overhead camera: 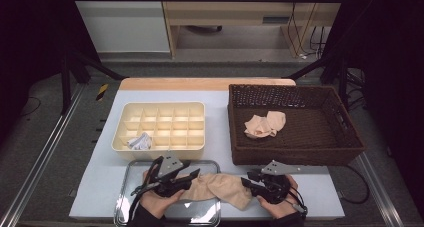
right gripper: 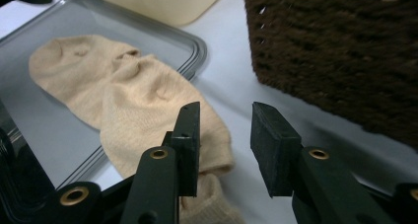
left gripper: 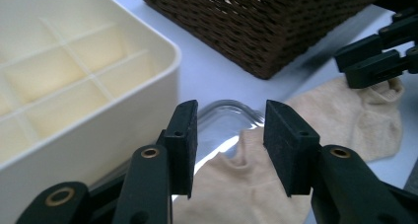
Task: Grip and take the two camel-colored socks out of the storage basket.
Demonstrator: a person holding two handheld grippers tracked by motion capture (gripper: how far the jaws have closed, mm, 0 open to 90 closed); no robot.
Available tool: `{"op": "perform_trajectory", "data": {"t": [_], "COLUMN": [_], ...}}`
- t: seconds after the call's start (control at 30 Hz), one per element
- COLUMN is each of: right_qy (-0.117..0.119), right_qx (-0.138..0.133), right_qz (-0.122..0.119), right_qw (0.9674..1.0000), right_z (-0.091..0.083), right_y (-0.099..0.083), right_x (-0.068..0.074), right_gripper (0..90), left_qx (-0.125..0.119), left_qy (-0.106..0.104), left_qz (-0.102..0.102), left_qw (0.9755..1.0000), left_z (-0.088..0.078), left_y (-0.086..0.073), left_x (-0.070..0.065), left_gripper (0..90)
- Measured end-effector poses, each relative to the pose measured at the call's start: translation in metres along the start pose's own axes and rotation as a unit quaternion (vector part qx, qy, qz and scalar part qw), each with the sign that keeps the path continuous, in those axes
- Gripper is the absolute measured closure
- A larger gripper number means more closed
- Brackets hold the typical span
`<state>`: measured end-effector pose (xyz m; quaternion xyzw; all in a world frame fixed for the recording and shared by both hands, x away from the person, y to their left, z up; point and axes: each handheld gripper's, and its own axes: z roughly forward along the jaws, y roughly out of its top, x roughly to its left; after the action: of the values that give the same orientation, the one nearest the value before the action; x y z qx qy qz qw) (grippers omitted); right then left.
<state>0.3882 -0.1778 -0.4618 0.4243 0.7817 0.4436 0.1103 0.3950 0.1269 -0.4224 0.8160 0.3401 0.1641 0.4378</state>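
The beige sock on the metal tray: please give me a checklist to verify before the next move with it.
1. Beige sock lies flat, partly on the metal tray, partly on the table: ok.
2. Left tool open, nothing gripped: ok.
3. Right tool open, sock edge beside one jaw, not pinched: ok.
4. Compartment box has free cells: ok.
5. Wicker basket clear of both tools: ok.
6. Sock fully straight, no hidden fold: cannot tell.
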Motion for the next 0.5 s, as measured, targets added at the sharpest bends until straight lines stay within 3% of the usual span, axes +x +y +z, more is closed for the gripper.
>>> {"op": "perform_trajectory", "data": {"t": [0.2, 0.3, 0.5], "right_qy": [0.021, 0.023, 0.022], "right_qx": [0.03, 0.041, 0.049], "right_qz": [0.008, -0.003, -0.01], "right_qw": [0.9993, 0.9989, 0.9985], "right_z": [0.012, 0.017, 0.02], "right_y": [-0.006, -0.005, -0.002], "right_x": [-0.001, -0.001, 0.0], "right_gripper": [76.6, 83.0, 87.1], "left_qx": [0.029, 0.05, 0.07], "left_qy": [-0.019, -0.024, -0.045], "left_qz": [0.01, 0.016, 0.013], "left_qw": [0.9993, 0.9983, 0.9965], "left_z": [0.029, 0.041, 0.05], "left_y": [-0.007, -0.011, -0.017], "left_x": [-0.014, -0.019, -0.022], "left_gripper": [55.2, 56.0, 70.2]}}
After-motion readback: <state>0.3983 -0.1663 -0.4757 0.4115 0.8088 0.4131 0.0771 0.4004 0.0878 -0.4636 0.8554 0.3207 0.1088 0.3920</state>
